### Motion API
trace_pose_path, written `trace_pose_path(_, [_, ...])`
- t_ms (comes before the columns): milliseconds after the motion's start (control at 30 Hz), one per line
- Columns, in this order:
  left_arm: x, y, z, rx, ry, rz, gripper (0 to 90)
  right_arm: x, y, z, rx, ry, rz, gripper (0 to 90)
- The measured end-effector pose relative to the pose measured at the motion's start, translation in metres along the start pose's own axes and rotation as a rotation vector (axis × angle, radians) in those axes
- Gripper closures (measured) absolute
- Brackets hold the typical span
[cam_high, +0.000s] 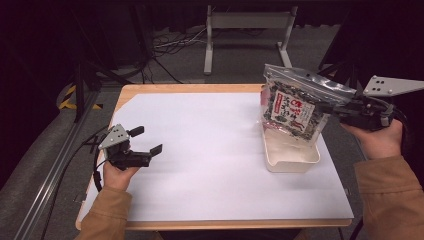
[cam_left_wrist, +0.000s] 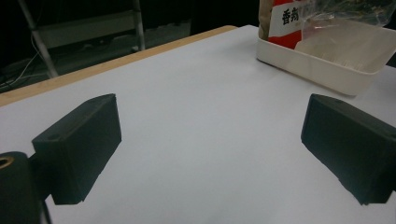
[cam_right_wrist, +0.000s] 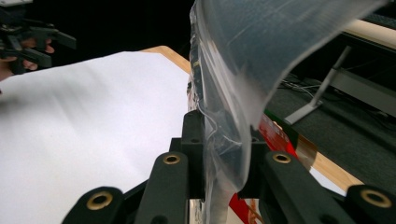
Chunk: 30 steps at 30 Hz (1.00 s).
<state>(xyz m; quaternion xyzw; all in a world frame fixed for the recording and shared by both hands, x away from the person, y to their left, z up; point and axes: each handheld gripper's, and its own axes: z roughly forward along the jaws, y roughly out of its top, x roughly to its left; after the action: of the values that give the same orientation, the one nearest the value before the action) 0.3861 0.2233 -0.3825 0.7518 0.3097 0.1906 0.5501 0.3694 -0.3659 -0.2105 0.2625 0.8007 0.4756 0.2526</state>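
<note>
A clear plastic snack bag (cam_high: 292, 106) with a red and white label hangs over a white rectangular tray (cam_high: 292, 159) at the table's right side, its lower edge at the tray's far end. My right gripper (cam_high: 334, 109) is shut on the bag's upper right edge; in the right gripper view the film (cam_right_wrist: 229, 107) is pinched between the two black jaws. My left gripper (cam_high: 146, 140) rests low at the table's left edge, open, with nothing between its fingers (cam_left_wrist: 77, 149). The tray (cam_left_wrist: 327, 67) and the bag's label (cam_left_wrist: 292, 21) appear at the top right of the left gripper view.
A white sheet (cam_high: 210, 160) covers the wooden tabletop (cam_high: 150, 89). Behind the table stand a grey metal frame (cam_high: 245, 30), cables on the floor and dark tripod legs (cam_high: 82, 75).
</note>
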Motion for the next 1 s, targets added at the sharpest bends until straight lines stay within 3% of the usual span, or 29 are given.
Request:
trace_pose_path(33, [0.000,0.000,0.000,0.004,0.003,-0.008,5.6,0.003,0.000,0.001,0.019,-0.028,-0.017,77.0])
trace_pose_path(433, [0.000,-0.001,0.000,-0.009,-0.004,-0.014,4.7,0.000,-0.009,0.007,0.047,-0.034,0.024,77.0])
trace_pose_path(1000, [-0.001,-0.001,0.000,-0.014,-0.009,-0.009,4.7,0.002,-0.024,0.020,0.104,-0.039,0.040,77.0])
